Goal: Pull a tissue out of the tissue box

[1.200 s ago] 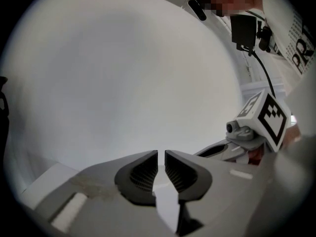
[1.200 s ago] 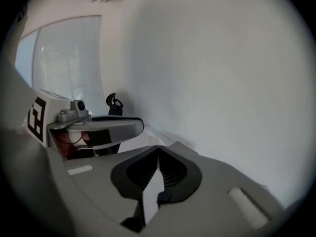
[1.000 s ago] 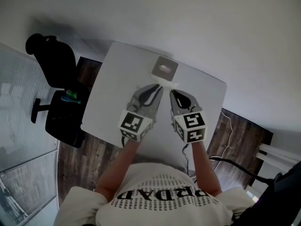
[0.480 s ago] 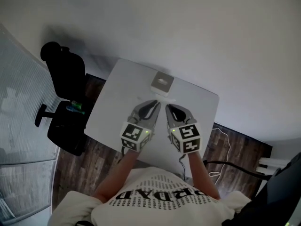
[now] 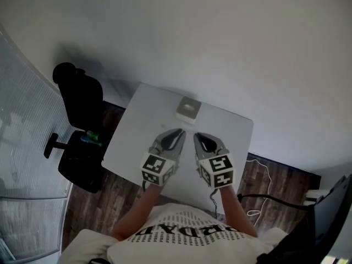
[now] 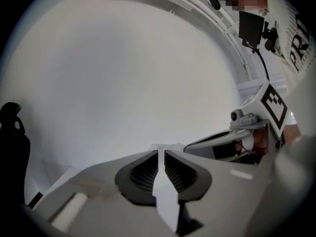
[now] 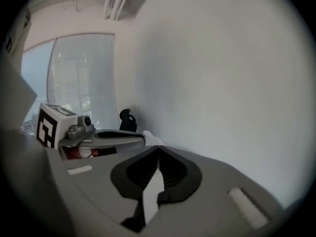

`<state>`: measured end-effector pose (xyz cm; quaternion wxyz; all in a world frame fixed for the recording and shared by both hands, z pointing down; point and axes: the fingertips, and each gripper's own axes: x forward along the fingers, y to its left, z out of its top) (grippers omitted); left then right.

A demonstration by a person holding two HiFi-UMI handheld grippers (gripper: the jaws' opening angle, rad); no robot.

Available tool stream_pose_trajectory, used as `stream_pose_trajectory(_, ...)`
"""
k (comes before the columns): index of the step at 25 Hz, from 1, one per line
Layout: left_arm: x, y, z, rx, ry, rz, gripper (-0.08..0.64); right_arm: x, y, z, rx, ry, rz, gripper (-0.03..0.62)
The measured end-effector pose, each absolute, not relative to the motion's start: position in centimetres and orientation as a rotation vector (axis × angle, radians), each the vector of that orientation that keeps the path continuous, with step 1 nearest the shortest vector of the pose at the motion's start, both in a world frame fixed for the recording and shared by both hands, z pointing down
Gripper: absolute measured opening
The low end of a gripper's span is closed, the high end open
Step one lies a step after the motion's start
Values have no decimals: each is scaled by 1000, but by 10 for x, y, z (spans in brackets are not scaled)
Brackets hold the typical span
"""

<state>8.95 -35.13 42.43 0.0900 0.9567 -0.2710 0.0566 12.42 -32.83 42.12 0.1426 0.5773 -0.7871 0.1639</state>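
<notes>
– Status, tissue?
– Thin white sheet, pinched flat. Left gripper clamped on it betw. ribbed dark pads; right gripper same.
– And tissue box?
– Pale, squarish, far side of white table; both grippers nearer, side by side, black-white marker cubes at their near ends.

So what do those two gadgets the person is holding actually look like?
Both the left gripper and the right gripper are grey, tapering shells with dark ribbed pads inside the jaws. Each carries a white cube printed with black square markers at its back. The person wears a pale short-sleeved shirt with dark lettering.
</notes>
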Motion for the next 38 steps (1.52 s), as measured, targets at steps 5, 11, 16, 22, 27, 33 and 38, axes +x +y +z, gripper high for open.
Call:
stream_pose_trajectory(5, 84, -351, 423, 2830, -802, 161, 31, 121, -330, 421, 1669, -2264, 471, 9)
stream_pose_trajectory(11, 84, -348, 416, 2823, -789, 145, 31, 116, -333, 415, 1659, -2271, 450, 9)
stream_pose_trajectory(16, 80, -350, 417, 2822, -784, 144, 30, 114, -337, 412, 1667, -2279, 428, 9)
stream_pose_trajectory(22, 77, -351, 420, 2817, -787, 143, 30, 113, -339, 415, 1662, -2261, 437, 9)
stream_pose_trajectory(27, 75, -351, 420, 2817, -787, 144, 31, 114, -340, 416, 1670, -2260, 441, 9)
stream_pose_trajectory(33, 77, -353, 420, 2830, -790, 146, 29, 115, -342, 415, 1670, -2266, 440, 8)
stream_pose_trajectory(38, 80, -354, 421, 2835, -780, 153, 29, 118, -342, 415, 1676, -2266, 438, 8)
